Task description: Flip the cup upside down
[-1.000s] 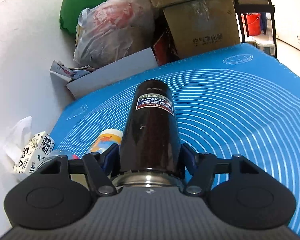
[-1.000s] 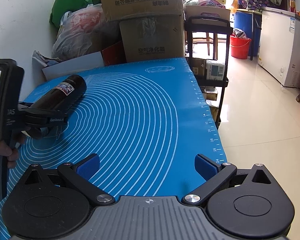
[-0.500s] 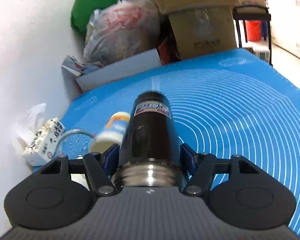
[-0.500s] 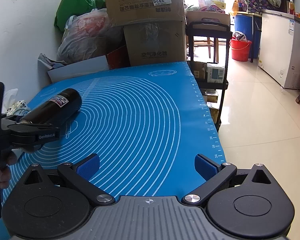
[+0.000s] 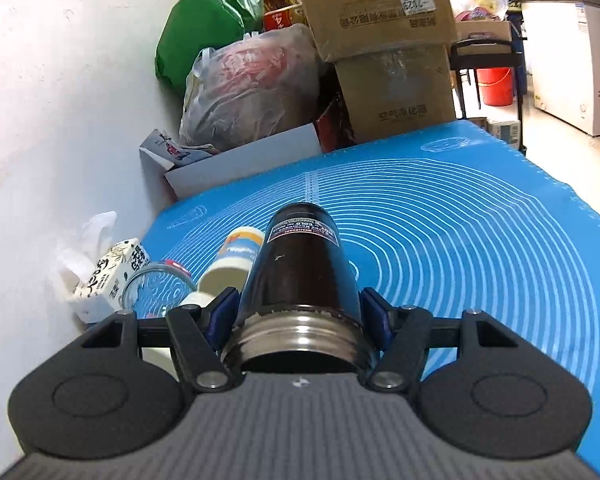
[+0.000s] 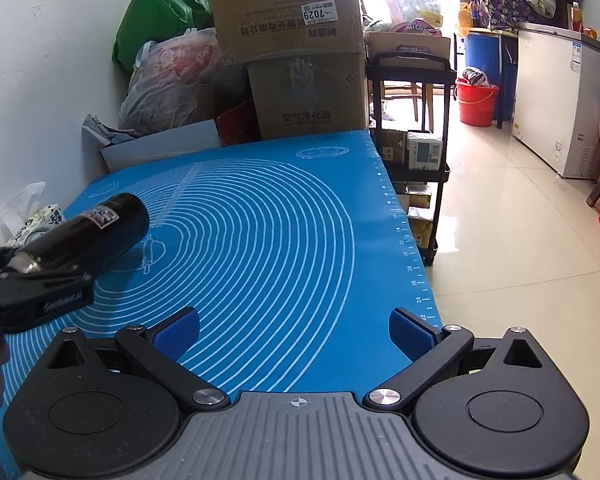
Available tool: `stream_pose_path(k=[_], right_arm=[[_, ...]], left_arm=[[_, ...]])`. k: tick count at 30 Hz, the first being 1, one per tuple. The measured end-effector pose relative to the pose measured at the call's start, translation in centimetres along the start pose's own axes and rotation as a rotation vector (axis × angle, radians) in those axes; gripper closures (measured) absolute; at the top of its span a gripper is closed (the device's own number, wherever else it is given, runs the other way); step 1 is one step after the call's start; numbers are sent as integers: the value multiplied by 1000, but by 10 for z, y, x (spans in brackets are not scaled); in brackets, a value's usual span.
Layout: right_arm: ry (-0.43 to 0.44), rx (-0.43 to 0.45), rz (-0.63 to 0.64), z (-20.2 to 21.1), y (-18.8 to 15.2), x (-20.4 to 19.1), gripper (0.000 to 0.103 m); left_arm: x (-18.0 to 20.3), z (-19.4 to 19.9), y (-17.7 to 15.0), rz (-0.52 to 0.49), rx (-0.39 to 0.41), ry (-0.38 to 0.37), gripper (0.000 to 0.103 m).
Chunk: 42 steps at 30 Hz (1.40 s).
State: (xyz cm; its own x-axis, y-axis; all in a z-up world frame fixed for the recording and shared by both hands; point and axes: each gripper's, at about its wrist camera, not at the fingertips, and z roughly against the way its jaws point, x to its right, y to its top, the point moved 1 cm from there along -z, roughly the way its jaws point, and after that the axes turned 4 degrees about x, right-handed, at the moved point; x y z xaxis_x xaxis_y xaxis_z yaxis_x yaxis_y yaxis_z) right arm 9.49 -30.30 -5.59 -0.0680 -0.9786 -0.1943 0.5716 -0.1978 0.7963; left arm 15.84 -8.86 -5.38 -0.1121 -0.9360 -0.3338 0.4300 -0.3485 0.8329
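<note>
The cup is a tall dark thermos-style cup [image 5: 300, 264] with a label near its base and a threaded steel mouth. My left gripper [image 5: 298, 312] is shut on it near the mouth. The cup lies roughly level, its base pointing away and its open mouth toward the camera, held above the blue mat [image 5: 460, 240]. It also shows in the right wrist view [image 6: 96, 232], at the left, held by the left gripper [image 6: 36, 292] clear of the mat. My right gripper [image 6: 294, 330] is open and empty over the mat's near edge.
A glass jar [image 5: 156, 288], a white bottle [image 5: 232, 260] and a carton [image 5: 108, 276] sit at the mat's left edge by the wall. Cardboard boxes [image 6: 296, 60] and bags [image 5: 252, 84] stand behind the mat. A black cart [image 6: 412, 148] stands right of the table.
The left gripper has lifted and tipped the cup, so its steel mouth and opening now show. The jar and bottle at the left have come into view. The right gripper has barely moved.
</note>
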Motion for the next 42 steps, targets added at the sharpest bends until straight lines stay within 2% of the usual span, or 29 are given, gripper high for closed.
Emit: stream_pose_path(k=[3,9,15,19,28,42], right_arm=[[6,-1,3,7,-3,-2,0],[21,-5,12,21,-12,-10,0],[28,-11,31,32,-19,-21,0],[31,-20,41,35,-22,-27,0],[29,-43,68,38,-30,-36,0],[17,-70,87,37,-34,-43,0]], left_arm=[[2,22,-12,-13,23,-19,37],[5,51,-38,12,-3,-87,36],[1,61,-52,41,-9,-95,36],[-5,63,-57,72,-30,-102,36],[-10,54,-79,139,-137,-136,36],[-13,53,-80,152,-141,-147,36]])
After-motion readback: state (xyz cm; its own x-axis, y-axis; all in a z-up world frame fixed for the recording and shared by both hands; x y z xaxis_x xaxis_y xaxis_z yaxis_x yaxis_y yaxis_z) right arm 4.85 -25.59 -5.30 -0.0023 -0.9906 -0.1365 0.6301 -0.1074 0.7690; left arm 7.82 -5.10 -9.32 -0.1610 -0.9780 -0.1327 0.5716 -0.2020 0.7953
